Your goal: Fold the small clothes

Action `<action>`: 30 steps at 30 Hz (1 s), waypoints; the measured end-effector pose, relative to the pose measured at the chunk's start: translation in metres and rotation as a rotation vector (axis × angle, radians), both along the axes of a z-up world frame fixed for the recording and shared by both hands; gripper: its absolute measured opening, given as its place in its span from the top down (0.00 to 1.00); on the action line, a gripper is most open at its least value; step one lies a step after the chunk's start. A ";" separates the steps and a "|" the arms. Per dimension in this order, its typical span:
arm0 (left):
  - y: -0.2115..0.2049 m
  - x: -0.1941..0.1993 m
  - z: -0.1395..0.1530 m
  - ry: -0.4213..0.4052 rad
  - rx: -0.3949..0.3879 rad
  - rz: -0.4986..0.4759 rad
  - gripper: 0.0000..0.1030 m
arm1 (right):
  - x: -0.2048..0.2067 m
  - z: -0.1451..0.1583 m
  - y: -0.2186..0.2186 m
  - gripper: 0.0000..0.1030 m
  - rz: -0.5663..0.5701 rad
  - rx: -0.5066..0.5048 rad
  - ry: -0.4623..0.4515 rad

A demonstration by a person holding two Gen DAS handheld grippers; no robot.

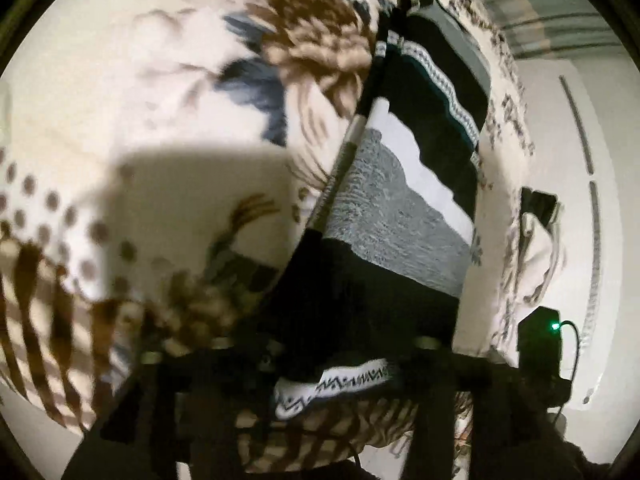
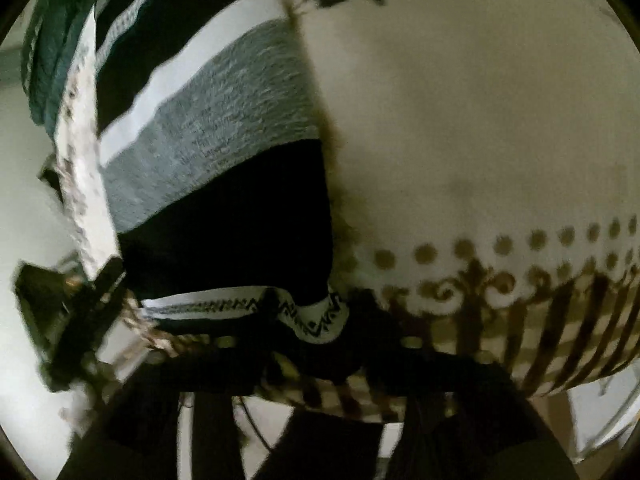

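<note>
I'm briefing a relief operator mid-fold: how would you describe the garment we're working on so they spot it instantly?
Start from the cream floral bedspread covering the surface. Lying flat on it is the striped knit garment, with broad black, white and heathered grey bands. What sets it apart from the brown-printed spread is its white zigzag-patterned hem, at the edge nearest both grippers.

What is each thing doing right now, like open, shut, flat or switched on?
Black, white and grey striped knitted garment: lying flat on the blanket.
Cream flowered blanket: spread out underneath.
Left claw: open, over the garment's patterned hem.
Right claw: open, over the same hem.
Black box with green light: light on.
</note>
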State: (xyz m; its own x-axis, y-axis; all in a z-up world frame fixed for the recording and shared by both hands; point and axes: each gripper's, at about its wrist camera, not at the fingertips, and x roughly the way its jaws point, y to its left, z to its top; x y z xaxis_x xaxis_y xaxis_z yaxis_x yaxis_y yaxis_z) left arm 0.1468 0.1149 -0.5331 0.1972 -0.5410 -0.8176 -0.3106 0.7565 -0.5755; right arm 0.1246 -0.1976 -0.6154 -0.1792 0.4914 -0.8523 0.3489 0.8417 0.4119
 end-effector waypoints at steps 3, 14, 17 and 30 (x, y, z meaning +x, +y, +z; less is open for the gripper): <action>0.009 -0.007 -0.017 0.031 -0.041 0.022 0.38 | 0.000 -0.005 -0.008 0.47 -0.047 0.066 0.005; -0.014 -0.004 -0.043 0.032 -0.116 -0.076 0.41 | 0.000 -0.047 0.003 0.49 -0.139 0.248 0.023; -0.019 -0.009 -0.038 0.040 -0.115 -0.092 0.88 | 0.000 -0.043 0.005 0.85 -0.114 0.264 0.033; -0.018 0.059 0.085 -0.180 -0.200 0.019 0.90 | 0.069 0.085 0.002 0.91 -0.155 0.365 -0.217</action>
